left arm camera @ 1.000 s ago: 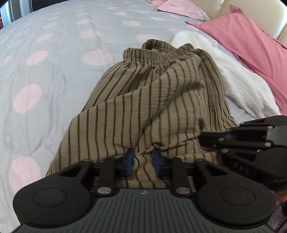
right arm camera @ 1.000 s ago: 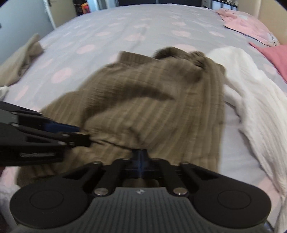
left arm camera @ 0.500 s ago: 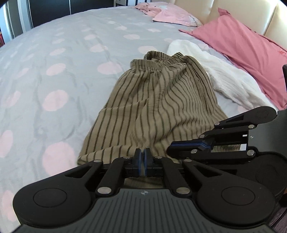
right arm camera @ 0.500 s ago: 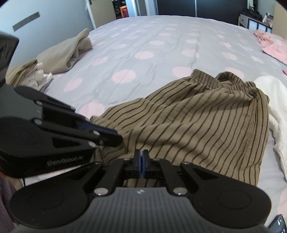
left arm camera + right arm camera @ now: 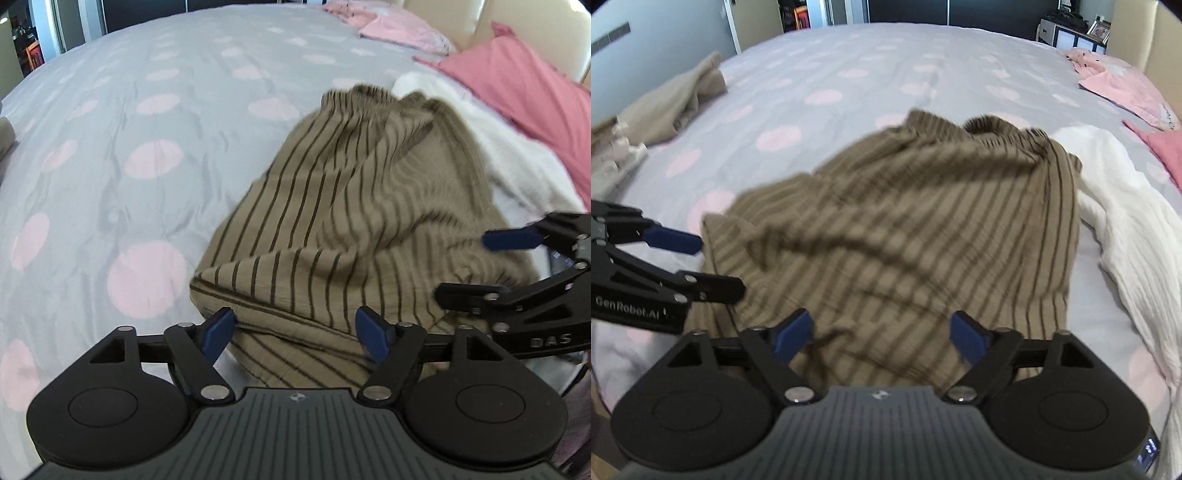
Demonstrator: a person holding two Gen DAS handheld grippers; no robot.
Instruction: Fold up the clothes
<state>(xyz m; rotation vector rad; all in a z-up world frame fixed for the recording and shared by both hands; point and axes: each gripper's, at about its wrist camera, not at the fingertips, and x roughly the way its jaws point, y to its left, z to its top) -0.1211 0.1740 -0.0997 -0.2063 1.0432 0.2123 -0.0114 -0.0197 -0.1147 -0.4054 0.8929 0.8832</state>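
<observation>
Left wrist view. My left gripper [image 5: 297,334] stands wide open, its blue pads [image 5: 373,334] spread to either side of the near hem of the striped trousers [image 5: 354,206] and gripping nothing. The trousers lie on the dotted duvet [image 5: 147,110], elastic waistband at the far end, the near end doubled over in a loose fold and the cloth rumpled into ridges. My right gripper [image 5: 476,264] shows at the right edge, also parted, over the garment's right side. A white garment [image 5: 517,166] lies just beside the trousers, under their right edge, with a pink pillow [image 5: 524,85] beyond.

Right wrist view. My right gripper [image 5: 882,334] is equally wide apart and holds nothing; the hem lies between its pads but is not pinched. My left gripper [image 5: 701,258] reaches in from the left at the garment's near corner. A beige garment [image 5: 672,107] sits well apart at far left.

Judgement. Motion blur suggests the cloth is settling. The scene fits either a fold just laid or a fresh grasp about to be taken. In either case, good practice is to keep both grippers level on matching corners, so the edges meet squarely, and to keep clear of the white garment.
</observation>
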